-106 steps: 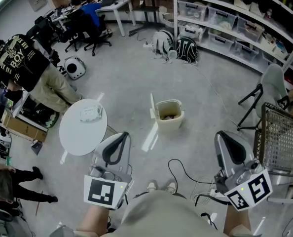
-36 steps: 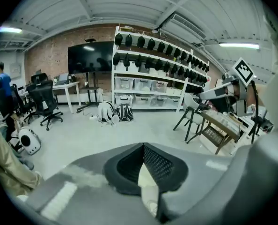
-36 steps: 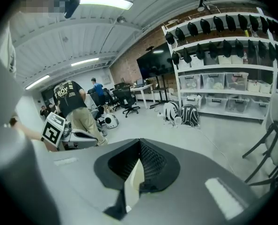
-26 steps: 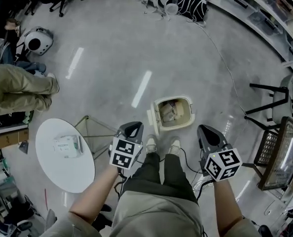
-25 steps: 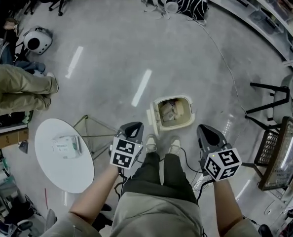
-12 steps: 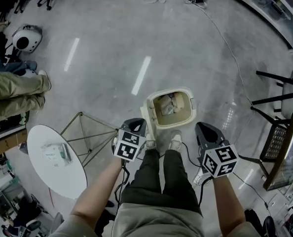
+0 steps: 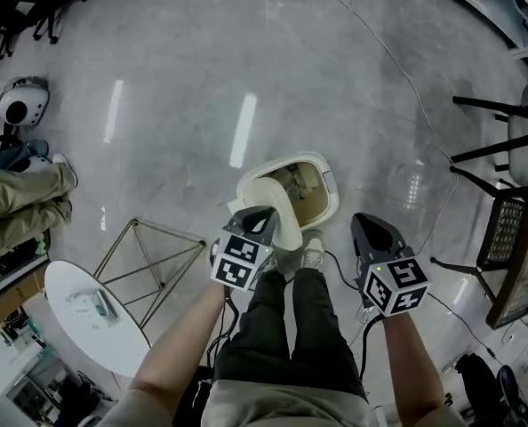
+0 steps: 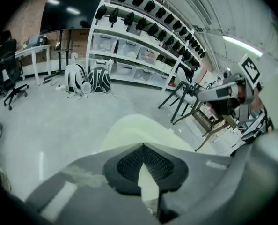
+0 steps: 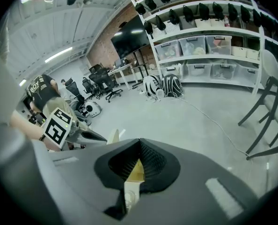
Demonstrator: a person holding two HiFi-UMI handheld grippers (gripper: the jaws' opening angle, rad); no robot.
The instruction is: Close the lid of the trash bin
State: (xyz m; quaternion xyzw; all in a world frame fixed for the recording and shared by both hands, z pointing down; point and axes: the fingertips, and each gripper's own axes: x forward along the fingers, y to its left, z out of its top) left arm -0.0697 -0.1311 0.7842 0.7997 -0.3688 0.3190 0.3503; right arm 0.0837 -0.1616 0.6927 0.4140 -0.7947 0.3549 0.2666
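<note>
The cream trash bin (image 7: 329, 181) stands on the floor just ahead of the person's feet, with trash showing inside. Its lid (image 7: 273, 205) is hinged at the left side and stands tilted up, partly over the opening. My left gripper (image 7: 255, 213) is shut, and its tip lies against the lid's near side. In the left gripper view the lid (image 8: 134, 132) fills the space just beyond the left gripper (image 8: 142, 146). My right gripper (image 7: 364, 221) is shut and holds nothing, to the right of the bin and apart from it. The right gripper view shows the lid's edge (image 9: 113, 136) past the right gripper (image 9: 140, 143).
A white round table (image 7: 77, 305) and a metal folding stand (image 7: 153, 256) are to the left. Another person's legs (image 7: 20, 198) show at the far left. A black chair (image 7: 500, 123) and a wire rack (image 7: 511, 234) stand to the right. A cable (image 7: 397, 60) runs across the floor.
The person has stepped up to the bin. The lid, which hung open at the bin's left, now stands tilted up over the opening with the left gripper against it.
</note>
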